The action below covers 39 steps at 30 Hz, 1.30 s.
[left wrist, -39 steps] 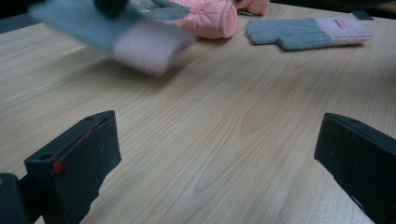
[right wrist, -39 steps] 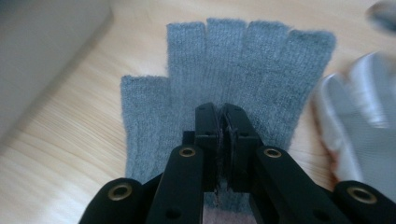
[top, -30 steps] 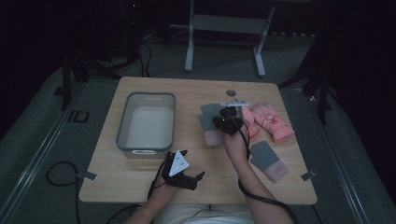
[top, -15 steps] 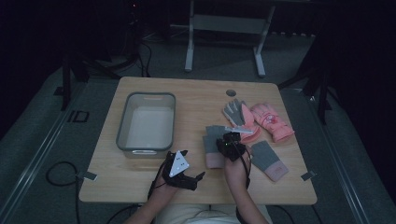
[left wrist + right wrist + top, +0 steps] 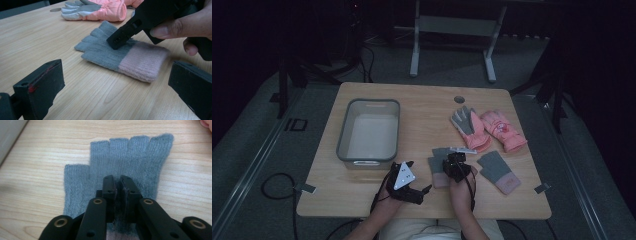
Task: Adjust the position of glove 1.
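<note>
The right gripper point(image 5: 119, 185) has its jaws nearly together and just easing apart, pinching a fold of the grey glove point(image 5: 125, 165), which lies flat on the worktop point(image 5: 422, 107). The left gripper point(image 5: 117, 82) stands wide open just beside it, holding nothing.

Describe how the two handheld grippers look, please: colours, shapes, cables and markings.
Both are black. The left gripper carries a grey three-cornered plate with dark holes; one blocky jaw shows a red mark. The right gripper has slotted jaw arms with brass-ringed holes. A black cable trails from it.

Grey knit glove point(image 5: 125, 162) (pink cuff); black jaws.
</note>
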Motion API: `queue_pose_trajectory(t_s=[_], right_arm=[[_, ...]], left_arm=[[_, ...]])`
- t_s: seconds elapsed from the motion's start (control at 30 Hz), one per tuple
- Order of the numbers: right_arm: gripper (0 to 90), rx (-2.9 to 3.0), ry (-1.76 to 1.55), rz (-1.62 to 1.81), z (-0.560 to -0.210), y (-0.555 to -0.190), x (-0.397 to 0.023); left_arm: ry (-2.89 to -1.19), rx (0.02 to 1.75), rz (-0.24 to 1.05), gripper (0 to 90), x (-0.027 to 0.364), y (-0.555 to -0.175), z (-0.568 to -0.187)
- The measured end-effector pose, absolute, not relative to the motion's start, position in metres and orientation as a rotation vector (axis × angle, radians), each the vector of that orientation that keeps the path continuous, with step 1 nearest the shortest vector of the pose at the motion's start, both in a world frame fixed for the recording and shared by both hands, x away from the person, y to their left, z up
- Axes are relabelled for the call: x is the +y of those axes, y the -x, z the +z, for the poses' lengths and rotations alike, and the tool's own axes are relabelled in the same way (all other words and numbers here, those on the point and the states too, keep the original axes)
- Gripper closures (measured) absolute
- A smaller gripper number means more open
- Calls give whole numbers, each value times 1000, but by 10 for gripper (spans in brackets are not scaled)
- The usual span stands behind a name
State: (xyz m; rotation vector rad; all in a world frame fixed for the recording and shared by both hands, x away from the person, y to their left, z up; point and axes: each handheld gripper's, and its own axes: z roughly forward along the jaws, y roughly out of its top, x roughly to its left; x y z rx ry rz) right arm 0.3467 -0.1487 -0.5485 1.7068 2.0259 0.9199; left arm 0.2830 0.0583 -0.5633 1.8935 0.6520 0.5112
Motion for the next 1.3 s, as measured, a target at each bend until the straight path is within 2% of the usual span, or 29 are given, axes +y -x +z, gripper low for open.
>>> queue_pose_trajectory(t_s=[0.13,0.23,0.27,0.37,0.43,0.6,0.77,1.0,1.2,1.3], right_arm=[[766,2020,-1704,930,-548,-345,-148],[691,2010,-1663,979,-535,-344,-159],[691,2035,-1615,1020,-522,-346,-170],[689,2041,-1580,1023,-515,-347,-176],[684,2081,-1465,1042,-498,-351,-199],[650,2157,-1357,1085,-486,-359,-228],[654,2246,-1179,989,-475,-362,-250],[637,2361,-1093,941,-483,-359,-291],[568,2408,-1110,878,-493,-356,-329],[589,2413,-1153,862,-498,-353,-347]], left_arm=[[-1896,648,517,0,58,-283,-563],[-1894,647,519,0,58,-282,-563],[-1895,647,516,0,58,-283,-563],[-1895,650,514,0,58,-283,-563],[-1894,648,513,0,58,-283,-563],[-1892,648,517,0,58,-283,-563],[-1886,650,514,0,58,-283,-563],[-1888,648,509,0,58,-283,-563],[-1891,650,510,0,58,-284,-563],[-1889,653,510,0,58,-284,-563]])
